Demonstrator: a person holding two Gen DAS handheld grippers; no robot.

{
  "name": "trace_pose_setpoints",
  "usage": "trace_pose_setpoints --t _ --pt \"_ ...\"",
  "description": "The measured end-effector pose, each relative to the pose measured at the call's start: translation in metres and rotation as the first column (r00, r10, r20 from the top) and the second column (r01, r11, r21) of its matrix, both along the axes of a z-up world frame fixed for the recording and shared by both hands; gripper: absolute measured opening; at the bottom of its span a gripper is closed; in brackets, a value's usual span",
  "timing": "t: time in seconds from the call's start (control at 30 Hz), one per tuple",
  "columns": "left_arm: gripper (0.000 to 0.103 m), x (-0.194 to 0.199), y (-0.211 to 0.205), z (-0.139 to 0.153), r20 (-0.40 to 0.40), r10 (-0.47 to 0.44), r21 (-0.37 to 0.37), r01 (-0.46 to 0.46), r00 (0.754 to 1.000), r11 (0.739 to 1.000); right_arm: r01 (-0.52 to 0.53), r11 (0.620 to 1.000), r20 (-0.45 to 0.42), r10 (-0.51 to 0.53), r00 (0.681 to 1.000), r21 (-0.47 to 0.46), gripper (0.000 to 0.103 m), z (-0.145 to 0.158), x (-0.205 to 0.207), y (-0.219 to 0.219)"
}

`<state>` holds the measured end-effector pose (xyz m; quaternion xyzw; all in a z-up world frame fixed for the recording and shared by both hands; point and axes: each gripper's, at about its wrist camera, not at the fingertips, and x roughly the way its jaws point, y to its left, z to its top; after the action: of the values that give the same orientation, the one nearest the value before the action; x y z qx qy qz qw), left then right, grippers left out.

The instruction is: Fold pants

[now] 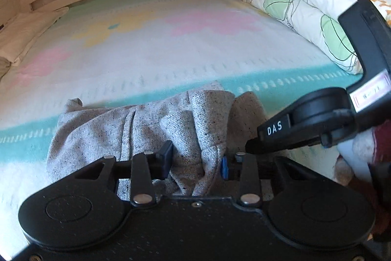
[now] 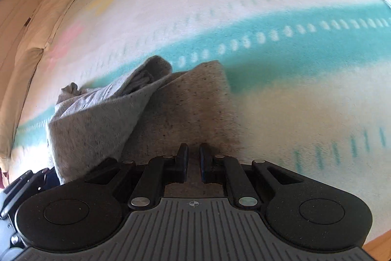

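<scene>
Currently grey pants (image 1: 151, 129) bunched near bed (image 1: 171, 45) front edge, duvet (image 1: 305, 6) at far right corner; left gripper (image 1: 196, 163) clamps fabric fold, right gripper (image 2: 194, 158) fingers nearly closed, grip unclear; bed beyond open

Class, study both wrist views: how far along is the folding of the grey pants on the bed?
Early to midway. Done: the pants lie partly doubled on the blanket, one layer draped over another. In hand: the left gripper pinches a bunched fold; the right gripper is closed on flat fabric. Left: smoothing the bunching and completing a neat fold.
</scene>
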<state>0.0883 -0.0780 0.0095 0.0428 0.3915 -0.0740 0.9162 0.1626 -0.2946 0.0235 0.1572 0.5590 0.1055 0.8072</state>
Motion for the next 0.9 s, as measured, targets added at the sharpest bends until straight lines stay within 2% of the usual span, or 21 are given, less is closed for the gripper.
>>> trace_pose_setpoints --t 0.1,0.17,0.27,0.37,0.47,0.57,0.6,0.7,0.77,0.83,0.9 --pt "0.049 -0.010 0.005 0.011 0.008 -0.056 -0.041 0.056 0.998 0.998 0.013 1.000 0.001 -0.013 1.000 0.006 0.010 -0.002 0.006 -0.003" --pt "0.049 -0.009 0.003 0.018 0.011 -0.150 -0.120 0.150 0.989 0.981 0.041 0.999 0.000 -0.041 0.999 0.023 0.010 0.002 0.007 -0.011" --pt "0.049 -0.026 0.007 0.037 0.078 -0.207 -0.112 0.215 0.975 0.970 0.088 0.995 0.032 -0.089 0.995 0.041 0.011 0.011 0.007 -0.020" --pt "0.056 -0.024 0.025 0.058 0.140 -0.200 -0.087 0.213 0.970 0.973 0.120 0.988 0.110 -0.131 0.985 0.098 0.018 0.022 0.003 -0.030" --pt "0.057 0.002 0.057 0.063 0.129 -0.115 -0.055 0.123 0.985 0.991 0.117 0.973 0.146 -0.147 0.978 0.199 0.029 0.029 0.000 -0.034" --pt "0.057 0.029 0.089 0.051 0.061 -0.015 -0.025 0.017 0.998 1.000 0.111 0.951 0.135 -0.155 0.979 0.287 0.053 0.027 0.001 -0.030" --pt "0.057 0.038 0.100 0.043 0.024 0.015 -0.025 -0.015 1.000 1.000 0.106 0.948 0.133 -0.151 0.980 0.299 0.057 0.026 0.002 -0.029" --pt "0.057 0.052 0.132 0.013 -0.102 0.088 -0.093 -0.097 0.991 0.991 0.081 0.958 0.144 -0.125 0.982 0.276 0.058 0.022 0.002 -0.019" --pt "0.056 0.048 0.142 -0.005 -0.170 0.102 -0.139 -0.126 0.980 0.982 0.059 0.971 0.155 -0.097 0.983 0.233 0.060 0.019 0.001 -0.011" --pt "0.056 0.044 0.140 -0.022 -0.226 0.078 -0.152 -0.115 0.971 0.982 0.029 0.980 0.140 -0.058 0.988 0.198 0.063 0.012 0.001 -0.004" --pt "0.057 0.042 0.131 -0.030 -0.249 0.041 -0.145 -0.079 0.968 0.986 0.005 0.983 0.115 -0.027 0.993 0.185 0.065 0.005 0.002 0.002"
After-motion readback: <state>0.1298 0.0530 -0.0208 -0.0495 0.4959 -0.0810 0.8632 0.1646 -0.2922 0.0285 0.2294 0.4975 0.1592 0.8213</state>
